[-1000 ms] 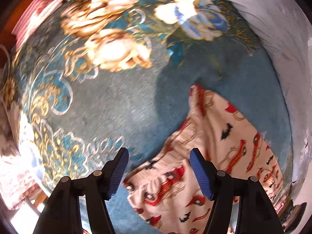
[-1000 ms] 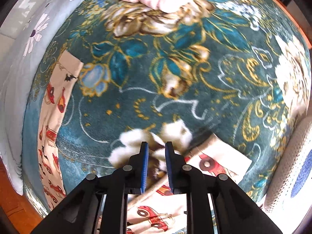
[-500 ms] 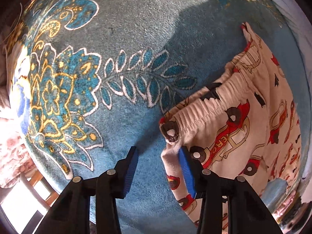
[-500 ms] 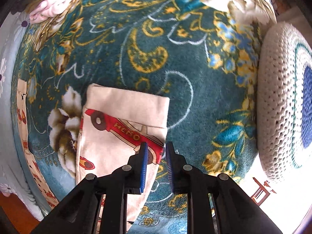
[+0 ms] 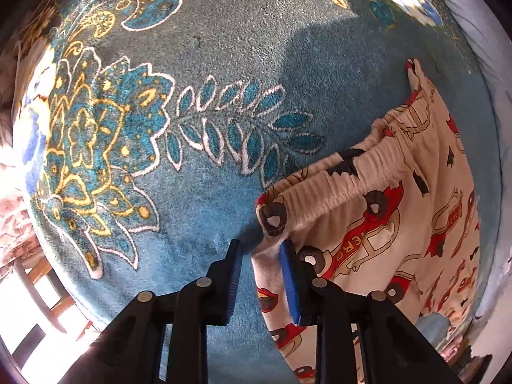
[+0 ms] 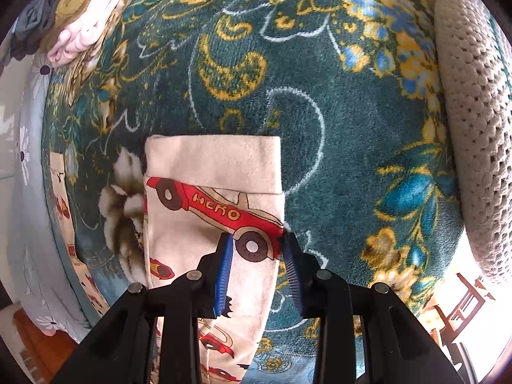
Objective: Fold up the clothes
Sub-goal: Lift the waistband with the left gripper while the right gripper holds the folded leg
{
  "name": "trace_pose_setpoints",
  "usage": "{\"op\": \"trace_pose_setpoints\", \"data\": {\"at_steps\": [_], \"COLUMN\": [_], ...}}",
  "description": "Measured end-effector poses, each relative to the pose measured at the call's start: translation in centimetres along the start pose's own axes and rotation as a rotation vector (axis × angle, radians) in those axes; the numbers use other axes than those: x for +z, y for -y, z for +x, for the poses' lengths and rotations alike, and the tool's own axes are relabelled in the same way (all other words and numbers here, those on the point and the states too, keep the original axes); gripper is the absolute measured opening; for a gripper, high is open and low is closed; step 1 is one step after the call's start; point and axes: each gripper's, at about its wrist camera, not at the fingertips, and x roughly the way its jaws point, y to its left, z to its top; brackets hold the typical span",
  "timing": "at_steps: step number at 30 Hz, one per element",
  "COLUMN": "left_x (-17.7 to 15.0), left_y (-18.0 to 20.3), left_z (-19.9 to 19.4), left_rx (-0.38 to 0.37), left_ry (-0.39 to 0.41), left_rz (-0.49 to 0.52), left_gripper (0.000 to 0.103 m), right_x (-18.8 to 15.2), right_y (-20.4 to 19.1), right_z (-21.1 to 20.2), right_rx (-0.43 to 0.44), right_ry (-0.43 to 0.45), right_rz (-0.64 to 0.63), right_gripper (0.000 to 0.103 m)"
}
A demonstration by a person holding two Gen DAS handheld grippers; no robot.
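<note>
Presently, one pair of car-print pyjama trousers (image 5: 377,224) lies on one floral blanket (image 5: 198,192). Left gripper (image 5: 260,249) jaws part-open astride the waistband corner; right gripper (image 6: 256,246) jaws part-open astride the cuffed leg (image 6: 214,192).

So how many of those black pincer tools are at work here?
2. The left tool straddles the waistband corner of the car-print pyjama trousers; the right tool straddles a leg's edge just below its cuff.

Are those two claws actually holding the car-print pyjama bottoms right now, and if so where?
Neither has closed. The left gripper straddles the pyjama bottoms at the waistband corner; the right gripper straddles a leg edge near the cuff.
</note>
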Motion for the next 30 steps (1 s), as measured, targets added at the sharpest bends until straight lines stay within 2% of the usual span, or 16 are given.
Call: {"op": "trace_pose_setpoints", "data": {"at_steps": [1, 2, 4, 7, 14, 16, 20, 24, 27, 30], "left_x": [-0.1, -0.2, -0.4, -0.8, -1.8, -2.2, -2.6, -3.6, -4.1, -4.1], "left_y": [0.3, 0.7, 1.5, 2.5, 3.1, 2.6, 0.1, -0.1, 0.2, 0.5], "left_z": [-0.1, -0.2, -0.7, -2.0, -8.0, -9.7, -14.2, -15.4, -15.6, -15.5], "left_rx": [0.002, 0.007, 0.031, 0.056, 0.013, 0.007, -0.023, -0.076, -0.08, -0.078], "left_ry": [0.0, 0.003, 0.014, 0.033, 0.095, 0.12, 0.143, 0.139, 0.133, 0.121], "left_rz": [0.004, 0.013, 0.039, 0.065, 0.045, 0.02, -0.047, -0.1, -0.114, -0.114], "left_gripper": [0.013, 0.005, 0.002, 0.002, 0.002, 0.002, 0.002, 0.002, 0.002, 0.002], "right_x": [0.0, 0.0, 0.1, 0.3, 1.3, 1.7, 3.1, 4.5, 4.7, 4.1], "right_y": [-0.2, -0.3, -0.6, -1.4, -6.0, -6.1, -7.3, -8.5, -9.6, -8.8], "right_z": [0.0, -0.3, -1.1, -2.5, -6.8, -7.8, -8.4, -10.0, -9.5, -7.8], "right_rx": [-0.012, -0.023, -0.004, 0.046, 0.174, 0.195, 0.233, 0.256, 0.239, 0.198], "right_ry": [-0.002, 0.003, 0.012, 0.018, 0.019, 0.016, 0.02, 0.013, -0.014, -0.052], "right_rz": [-0.008, -0.013, -0.01, -0.017, -0.13, -0.162, -0.148, -0.178, -0.22, -0.215], "right_gripper": [0.01, 0.004, 0.002, 0.001, 0.001, 0.001, 0.0, 0.0, 0.0, 0.0]}}
